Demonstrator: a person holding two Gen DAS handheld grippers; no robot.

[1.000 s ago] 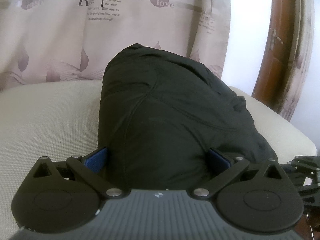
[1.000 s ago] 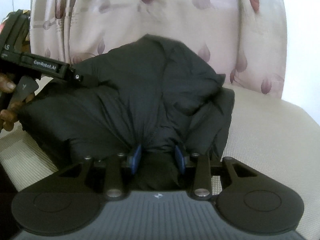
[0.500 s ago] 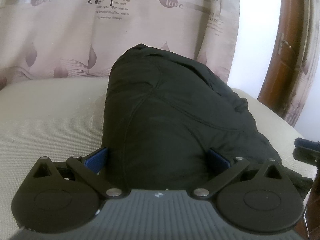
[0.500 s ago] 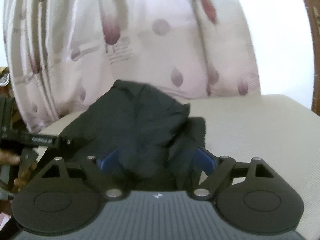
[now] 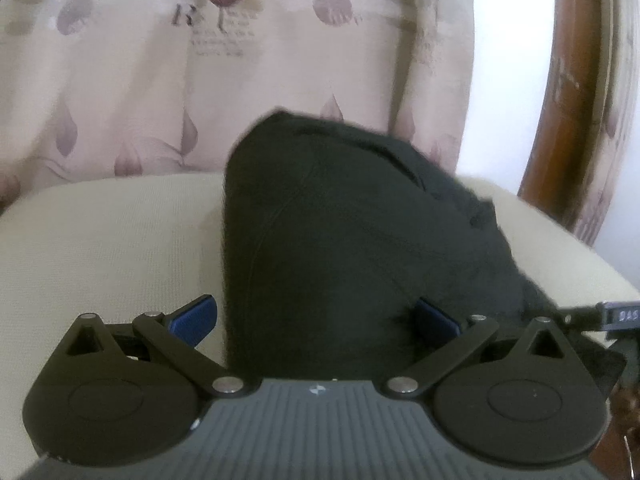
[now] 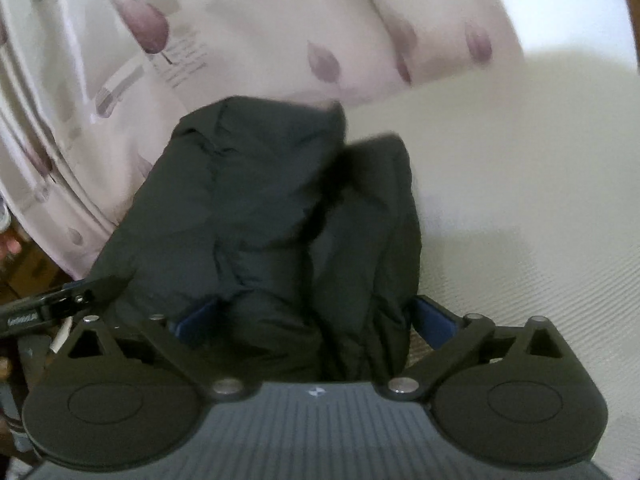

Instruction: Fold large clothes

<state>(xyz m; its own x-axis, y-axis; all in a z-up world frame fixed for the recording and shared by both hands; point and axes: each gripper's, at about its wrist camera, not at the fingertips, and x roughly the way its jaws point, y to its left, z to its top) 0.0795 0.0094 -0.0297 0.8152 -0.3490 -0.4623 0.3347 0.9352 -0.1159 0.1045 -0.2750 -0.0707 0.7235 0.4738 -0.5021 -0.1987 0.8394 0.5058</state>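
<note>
A black padded jacket [image 5: 352, 248] lies folded in a thick bundle on a cream cushioned surface [image 5: 104, 240]. My left gripper [image 5: 316, 316] is open, its blue pads [image 5: 192, 318] wide apart on either side of the bundle's near end. In the right wrist view the jacket [image 6: 272, 220] shows as two bulging folds. My right gripper [image 6: 316, 316] is open too, its pads [image 6: 434, 320] straddling the near edge without pinching it. Each gripper's tip shows at the edge of the other's view.
A pale curtain [image 5: 240, 60] with purple leaf prints hangs right behind the cushion. A brown wooden frame [image 5: 568, 100] stands at the far right. Bare cushion [image 6: 520, 184] lies to the right of the jacket.
My right gripper has opened and let go of the jacket fold, then pulled back and tilted. My left gripper stayed open and backed off a little. The bundle rests on the cushion.
</note>
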